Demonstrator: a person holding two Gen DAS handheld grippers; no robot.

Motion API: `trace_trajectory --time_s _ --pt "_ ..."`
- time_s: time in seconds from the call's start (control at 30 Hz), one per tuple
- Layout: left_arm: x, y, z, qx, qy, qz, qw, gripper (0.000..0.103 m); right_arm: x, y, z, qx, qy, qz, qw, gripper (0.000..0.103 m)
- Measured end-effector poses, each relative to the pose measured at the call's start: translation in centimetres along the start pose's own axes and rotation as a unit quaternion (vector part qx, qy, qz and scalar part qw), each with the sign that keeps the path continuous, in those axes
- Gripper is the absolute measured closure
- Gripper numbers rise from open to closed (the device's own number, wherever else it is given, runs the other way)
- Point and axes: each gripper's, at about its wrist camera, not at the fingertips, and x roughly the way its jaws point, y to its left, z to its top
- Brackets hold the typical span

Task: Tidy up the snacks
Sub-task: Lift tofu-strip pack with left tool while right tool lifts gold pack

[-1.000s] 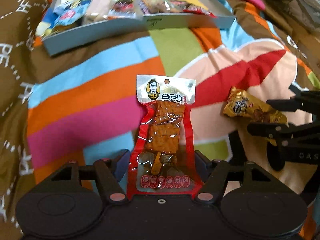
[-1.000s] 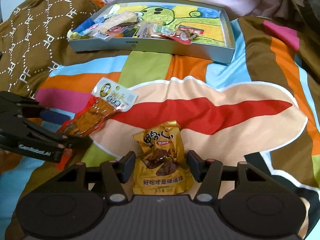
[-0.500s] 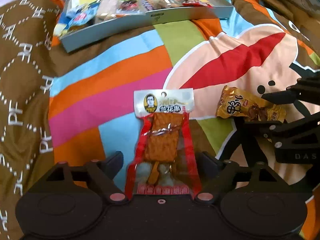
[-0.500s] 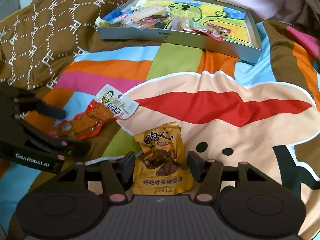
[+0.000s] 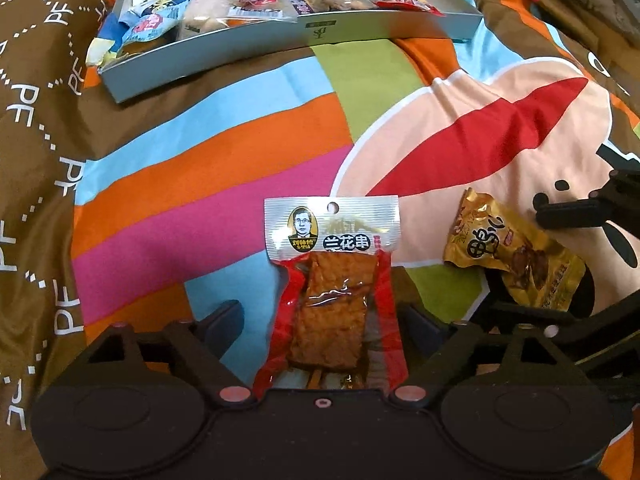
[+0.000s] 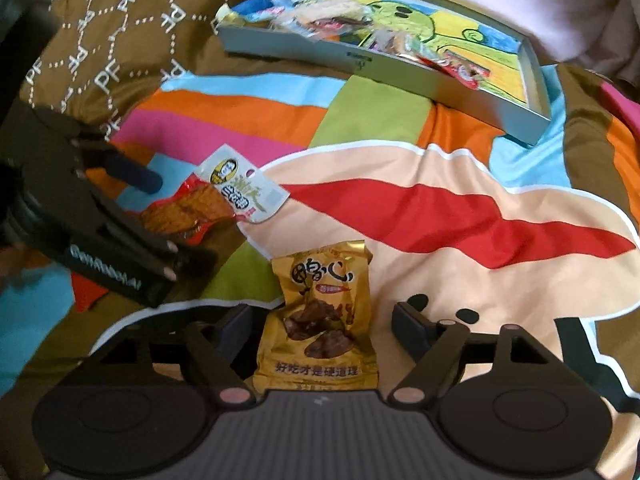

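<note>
Landmark: shallow grey rectangular cardboard tray [image 5: 392, 28] with a cartoon-printed floor, lying on the bed's striped multicolour quilt [image 5: 224, 168] at the far side; assorted wrapped snacks are heaped along its near and left edge.

Left tongs [image 5: 320, 320]: jaws spread, having closed back slightly after opening. Between them, on the quilt well nearer than the tray, lies the red-and-silver flat plastic snack packet [image 5: 332, 276] with a brown tofu skewer inside, silver header toward the tray. From the left wrist view the fingers [image 5: 224, 320] stand clear of the packet's edges on both sides; no pinch.

Right of that packet, also well short of the tray: gold foil snack pouch [image 6: 320, 320], crumpled, printed face up, on the peach patch of the quilt. Right tongs [image 6: 320, 320] straddle it, jaws spread and just been opening; gaps show between both fingers and the pouch. Pouch rests free on the quilt.
</note>
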Motion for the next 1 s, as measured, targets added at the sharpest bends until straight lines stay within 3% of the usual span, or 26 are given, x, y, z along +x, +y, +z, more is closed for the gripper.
trace_trajectory --time_s 0.1,0.23,0.33,0.43,0.63,0.8,0.93,1.0 --pt "-0.2 0.3 0.2 -0.007 0.008 -0.023 0.9997 0.037 0.2 -0.2 0.0 0.022 0.000 -0.001 1.000 0.020" --pt "-0.4 0.5 0.3 -0.020 0.013 -0.033 0.9992 0.039 0.4 -0.3 -0.3 0.048 0.001 0.000 0.999 0.023" --pt "-0.8 0.8 0.4 -0.040 0.010 -0.045 0.9982 0.044 0.5 0.2 -0.5 0.048 0.000 0.003 0.999 0.041" --pt "-1.3 1.2 0.6 -0.065 0.007 -0.060 0.9960 0.052 0.6 0.7 -0.7 0.047 -0.001 0.000 0.999 0.045" --pt "-1.1 1.1 0.4 -0.068 0.010 -0.060 0.9958 0.052 0.5 1.5 -0.7 0.030 -0.007 -0.011 0.999 0.050" --pt "-1.2 0.2 0.1 -0.025 -0.009 -0.033 0.9991 0.051 0.4 1.3 -0.7 0.032 -0.009 -0.009 0.999 0.050" --pt "-0.6 -0.4 0.0 0.006 -0.002 -0.018 0.9998 0.039 0.5 1.4 -0.7 0.031 -0.009 -0.010 0.999 0.049" --pt "-0.3 -0.4 -0.2 0.014 0.000 -0.012 0.9998 0.038 0.4 1.4 -0.7 0.031 -0.009 -0.010 0.999 0.049"
